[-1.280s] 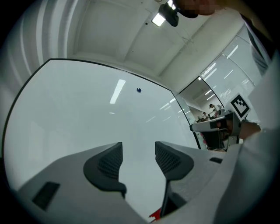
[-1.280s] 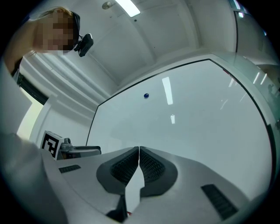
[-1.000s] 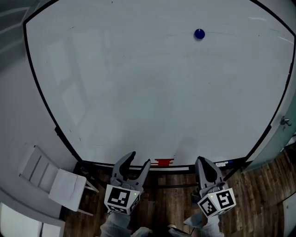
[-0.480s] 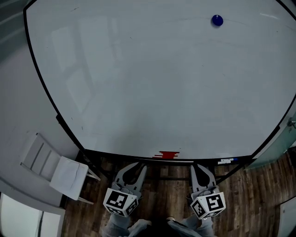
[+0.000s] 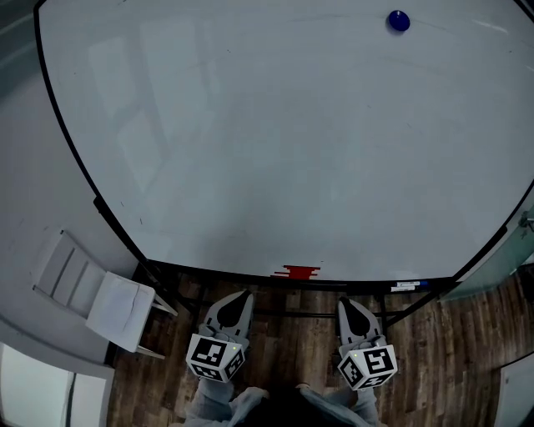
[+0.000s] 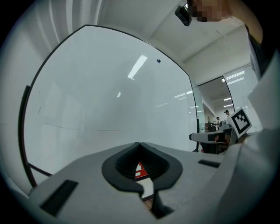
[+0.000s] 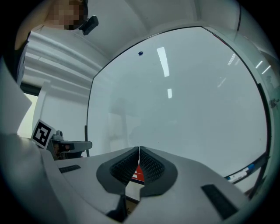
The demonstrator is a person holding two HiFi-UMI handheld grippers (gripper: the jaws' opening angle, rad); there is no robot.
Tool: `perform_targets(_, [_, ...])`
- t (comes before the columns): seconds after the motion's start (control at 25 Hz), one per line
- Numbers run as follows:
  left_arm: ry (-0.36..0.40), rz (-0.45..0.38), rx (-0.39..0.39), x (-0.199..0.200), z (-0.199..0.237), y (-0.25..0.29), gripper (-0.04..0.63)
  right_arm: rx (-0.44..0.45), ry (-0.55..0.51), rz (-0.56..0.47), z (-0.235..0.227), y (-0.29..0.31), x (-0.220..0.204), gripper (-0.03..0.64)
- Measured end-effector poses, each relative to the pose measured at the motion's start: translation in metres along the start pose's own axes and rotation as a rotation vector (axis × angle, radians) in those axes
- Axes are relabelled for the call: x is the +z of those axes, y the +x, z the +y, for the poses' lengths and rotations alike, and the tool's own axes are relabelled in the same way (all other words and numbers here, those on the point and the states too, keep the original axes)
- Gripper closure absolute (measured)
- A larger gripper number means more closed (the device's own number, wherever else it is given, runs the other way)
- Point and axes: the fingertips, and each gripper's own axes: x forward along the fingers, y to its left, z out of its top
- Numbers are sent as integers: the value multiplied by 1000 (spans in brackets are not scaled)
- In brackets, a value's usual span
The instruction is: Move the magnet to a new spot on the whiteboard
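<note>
The magnet (image 5: pixel 399 21) is seen clinging high on the right of the whiteboard (image 5: pixel 275 142), well apart from both claws. The left gripper (image 5: pixel 236 295) and right gripper (image 5: pixel 349 304) are held low beneath the board's bottom edge, each pinched together on nothing (a resting pose, it is judged, not a reach). Against a second ago, both have been lowered from the edge, and the left jaws, then spread, have just been closing.

no text or labels legible
</note>
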Motion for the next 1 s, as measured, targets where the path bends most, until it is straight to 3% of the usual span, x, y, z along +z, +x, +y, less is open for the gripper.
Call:
perform_targets(0.2, [-41, 36, -6, -15, 1, 4, 586, 12, -5, 46, -3, -3, -11, 589])
perform_targets(1.0, [-12, 81, -24, -27, -5, 2, 586, 26, 59, 52, 0, -10, -3, 589])
